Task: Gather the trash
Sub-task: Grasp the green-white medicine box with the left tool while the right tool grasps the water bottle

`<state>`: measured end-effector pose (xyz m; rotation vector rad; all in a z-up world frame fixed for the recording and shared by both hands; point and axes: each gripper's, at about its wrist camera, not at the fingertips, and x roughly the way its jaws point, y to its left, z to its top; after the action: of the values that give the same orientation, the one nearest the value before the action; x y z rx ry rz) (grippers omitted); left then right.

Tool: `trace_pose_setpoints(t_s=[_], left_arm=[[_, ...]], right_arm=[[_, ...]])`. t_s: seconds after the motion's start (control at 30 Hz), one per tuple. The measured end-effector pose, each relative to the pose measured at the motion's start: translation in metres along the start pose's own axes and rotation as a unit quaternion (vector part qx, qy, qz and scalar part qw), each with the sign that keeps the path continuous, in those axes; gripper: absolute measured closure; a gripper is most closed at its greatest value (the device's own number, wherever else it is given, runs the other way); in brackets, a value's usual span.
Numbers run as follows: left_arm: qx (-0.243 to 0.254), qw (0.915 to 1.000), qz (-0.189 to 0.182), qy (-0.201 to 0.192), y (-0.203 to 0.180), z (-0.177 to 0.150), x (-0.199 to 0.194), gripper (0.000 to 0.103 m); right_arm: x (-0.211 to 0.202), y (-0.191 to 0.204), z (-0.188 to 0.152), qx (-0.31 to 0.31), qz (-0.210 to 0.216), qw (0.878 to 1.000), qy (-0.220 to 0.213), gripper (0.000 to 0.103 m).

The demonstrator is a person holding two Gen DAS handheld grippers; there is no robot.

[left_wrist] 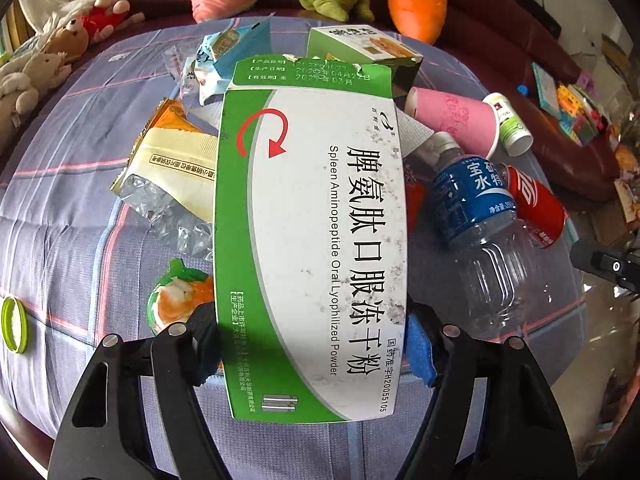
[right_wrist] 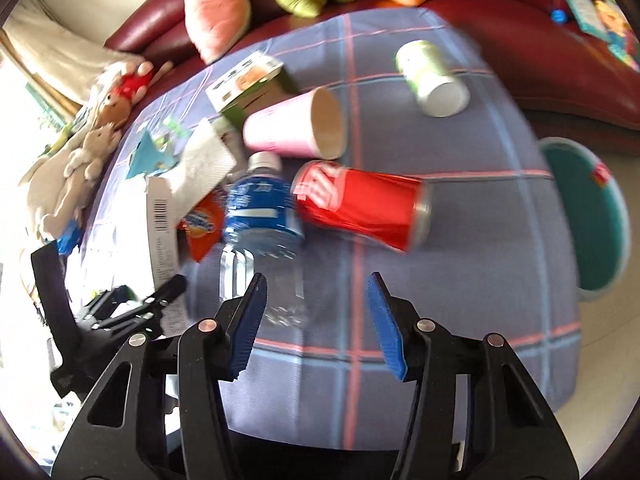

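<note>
A green and white medicine box [left_wrist: 312, 220] stands lengthwise between the fingers of my left gripper [left_wrist: 310, 332], whose pads press on its two long sides. Beside it on the checked cloth lie a clear water bottle with a blue label [left_wrist: 476, 216], a red can [left_wrist: 532, 204] and a pink paper cup [left_wrist: 460, 120]. In the right wrist view my right gripper [right_wrist: 316, 320] hangs open over the cloth with nothing between its blue pads [right_wrist: 386, 320]. The bottle [right_wrist: 260, 208] lies just beyond its left finger, and the red can [right_wrist: 360, 204] lies ahead.
Crumpled wrappers [left_wrist: 176, 160], a small green carton [left_wrist: 360, 48], a jelly cup [left_wrist: 180, 300] and a green lid [left_wrist: 14, 324] litter the cloth. A white and green cup [right_wrist: 434, 76] lies at the far right. A round teal container [right_wrist: 588, 216] stands off the table's right edge. Plush toys line the red sofa behind.
</note>
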<state>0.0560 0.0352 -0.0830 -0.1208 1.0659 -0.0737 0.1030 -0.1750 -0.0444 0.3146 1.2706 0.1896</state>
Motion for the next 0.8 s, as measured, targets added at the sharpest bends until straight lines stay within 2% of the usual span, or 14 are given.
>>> trace_pose_setpoints(t_s=[0.1,0.17,0.33,0.5,0.57,0.63,0.8], left_arm=[[-0.002,0.9997,-0.025,0.002,0.008,0.002,0.007,0.03],[0.005,0.9989,-0.047,-0.005,0.012,0.002,0.003,0.03],[0.006,0.9965,-0.084,-0.004,0.028,0.006,-0.007,0.03],[-0.009,0.9957,-0.092,-0.014,0.048,0.009,-0.022,0.03],[-0.013,0.9957,-0.09,-0.016,0.054,0.011,-0.024,0.03],[-0.02,0.9958,-0.088,-0.017,0.059,0.012,-0.026,0.03],[-0.013,0.9958,-0.086,-0.027,0.053,0.016,-0.037,0.03]], right_arm=[[0.013,0.017,0.012,-0.012,0.006,1.0,0.026,0.046],[0.021,0.024,0.018,-0.017,0.005,0.999,0.04,0.037],[0.048,0.044,0.031,-0.039,0.001,0.996,0.077,0.037],[0.084,0.058,0.04,-0.058,-0.011,0.993,0.098,0.031],[0.096,0.06,0.04,-0.059,-0.01,0.993,0.101,0.031],[0.101,0.059,0.039,-0.056,-0.001,0.993,0.099,0.038],[0.073,0.063,0.036,-0.062,0.027,0.996,0.064,0.039]])
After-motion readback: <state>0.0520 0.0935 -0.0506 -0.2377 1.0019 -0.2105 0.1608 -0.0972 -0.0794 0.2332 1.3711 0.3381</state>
